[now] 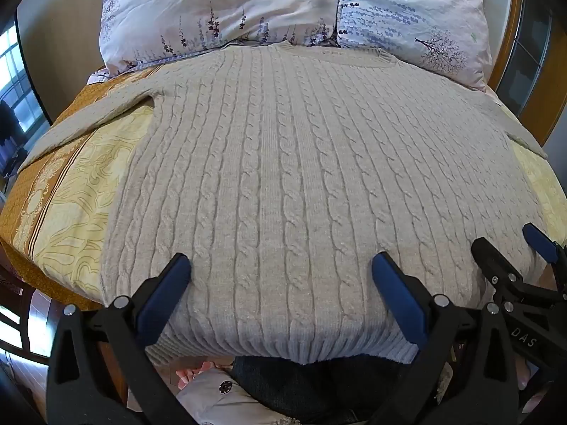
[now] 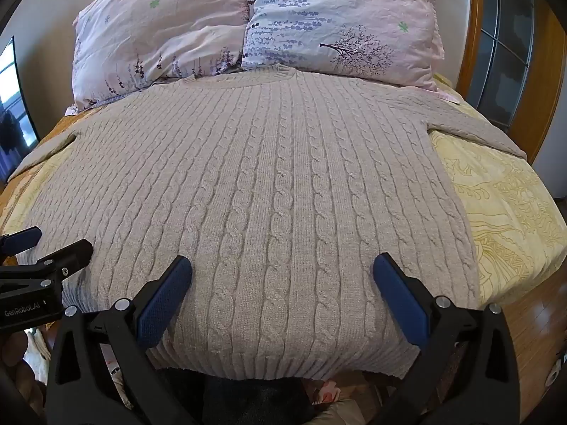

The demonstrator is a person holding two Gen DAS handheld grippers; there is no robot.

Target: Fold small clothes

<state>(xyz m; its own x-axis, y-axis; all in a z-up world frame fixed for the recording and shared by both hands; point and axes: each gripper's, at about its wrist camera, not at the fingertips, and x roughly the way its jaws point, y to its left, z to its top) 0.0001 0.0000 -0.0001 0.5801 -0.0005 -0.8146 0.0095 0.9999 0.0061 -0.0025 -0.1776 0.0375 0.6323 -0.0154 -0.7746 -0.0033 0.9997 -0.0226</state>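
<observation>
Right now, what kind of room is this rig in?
Most likely a home bedroom: a cable-knit sweater lies flat on a bed with a yellow patterned sheet, and two floral pillows sit at its far end.

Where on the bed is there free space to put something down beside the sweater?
The sweater covers most of the bedspread. Bare patches: on the right, between the sweater's body, right sleeve and the bed edge; on the left, below the left sleeve. The head end is crowded by two pillows touching the collar. Both open grippers, left and right, occupy the hem.
</observation>
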